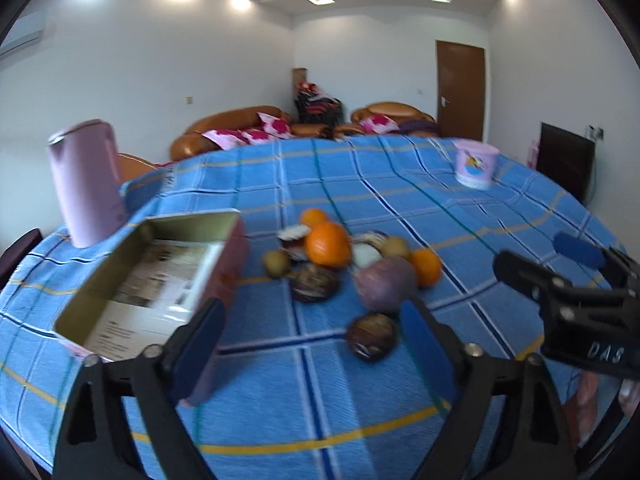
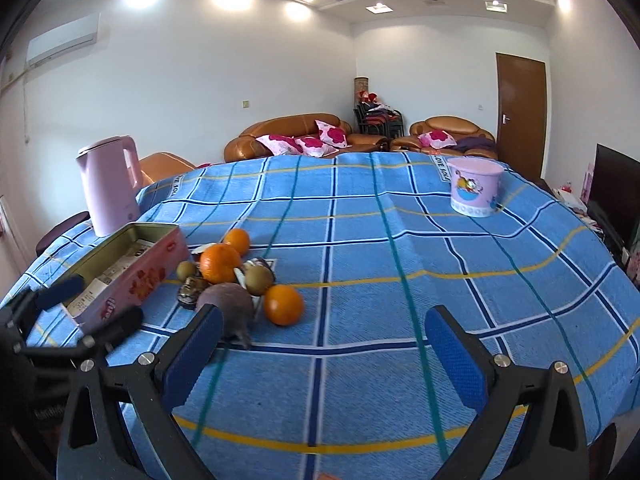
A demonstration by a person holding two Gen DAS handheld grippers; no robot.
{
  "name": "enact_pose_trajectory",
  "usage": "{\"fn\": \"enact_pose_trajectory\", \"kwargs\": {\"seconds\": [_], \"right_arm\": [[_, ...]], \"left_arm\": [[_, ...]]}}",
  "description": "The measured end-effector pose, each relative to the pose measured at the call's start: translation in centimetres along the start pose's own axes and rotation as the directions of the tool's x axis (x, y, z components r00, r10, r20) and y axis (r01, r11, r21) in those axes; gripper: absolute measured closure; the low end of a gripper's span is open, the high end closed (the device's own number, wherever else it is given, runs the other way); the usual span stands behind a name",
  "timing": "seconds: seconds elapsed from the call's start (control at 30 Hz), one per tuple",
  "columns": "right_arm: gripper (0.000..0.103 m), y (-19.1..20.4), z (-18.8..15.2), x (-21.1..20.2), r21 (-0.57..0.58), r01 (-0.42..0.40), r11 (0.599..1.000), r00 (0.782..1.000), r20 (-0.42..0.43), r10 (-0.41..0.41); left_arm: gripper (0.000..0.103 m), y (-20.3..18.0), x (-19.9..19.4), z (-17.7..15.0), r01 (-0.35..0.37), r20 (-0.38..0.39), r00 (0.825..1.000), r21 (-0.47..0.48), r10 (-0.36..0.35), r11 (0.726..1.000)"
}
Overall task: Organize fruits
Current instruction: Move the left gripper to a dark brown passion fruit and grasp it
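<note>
A pile of fruit lies on the blue checked tablecloth [image 1: 320, 380]: oranges [image 1: 328, 243], small green-brown kiwis [image 1: 276, 262], dark round fruits [image 1: 372, 336] and a purple one [image 1: 385, 283]. The pile also shows in the right wrist view, with an orange [image 2: 283, 304] nearest. An open pink tin box [image 1: 160, 280] with paper inside lies left of the pile; it also shows in the right wrist view [image 2: 132, 276]. My left gripper [image 1: 312, 344] is open and empty, just short of the pile. My right gripper [image 2: 324, 352] is open and empty, right of the pile.
A pink kettle [image 1: 86, 184] stands behind the tin at the table's left edge. A pink printed bucket [image 2: 474, 188] stands at the far right. The right gripper also shows in the left wrist view [image 1: 568, 276]. Sofas and a brown door lie beyond the table.
</note>
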State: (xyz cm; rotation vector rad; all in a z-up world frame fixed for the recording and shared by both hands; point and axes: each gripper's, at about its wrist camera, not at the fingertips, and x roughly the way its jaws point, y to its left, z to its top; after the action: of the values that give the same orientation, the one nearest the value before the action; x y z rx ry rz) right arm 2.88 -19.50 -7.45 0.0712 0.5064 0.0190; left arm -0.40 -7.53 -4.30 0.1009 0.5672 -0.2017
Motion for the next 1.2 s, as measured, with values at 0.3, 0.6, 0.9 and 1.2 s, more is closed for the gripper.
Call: {"fn": "enact_pose_trajectory", "kwargs": {"seconds": [0.3, 0.6, 0.9, 1.2], "right_arm": [[0.001, -1.9, -0.5, 0.5, 0.050, 0.020, 0.999, 1.000, -0.009, -0.020], [0.001, -1.2, -0.8, 1.0, 0.036, 0.004, 0.999, 1.000, -0.022, -0.003], [0.001, 0.9, -0.8, 2.1, -0.014, -0.027, 1.000, 0.999, -0.020, 0.027], [0.002, 4.7, 0.7, 3.6, -0.103, -0.088, 0.991, 0.996, -0.025, 0.086]], "left_arm": [[0.038, -1.6, 2.5, -0.8, 0.092, -0.099, 0.991, -0.003, -0.091, 0.996], [0.063, -1.7, 4.6, -1.6, 0.154, -0.178, 0.972, -0.023, -0.155, 0.988], [0.064, 0.8, 3.2, -0.8, 0.102, -0.094, 0.990, -0.046, -0.106, 0.994], [0.064, 3.5, 2.9, -0.2, -0.022, -0.023, 1.000, -0.071, 0.021, 0.997]]}}
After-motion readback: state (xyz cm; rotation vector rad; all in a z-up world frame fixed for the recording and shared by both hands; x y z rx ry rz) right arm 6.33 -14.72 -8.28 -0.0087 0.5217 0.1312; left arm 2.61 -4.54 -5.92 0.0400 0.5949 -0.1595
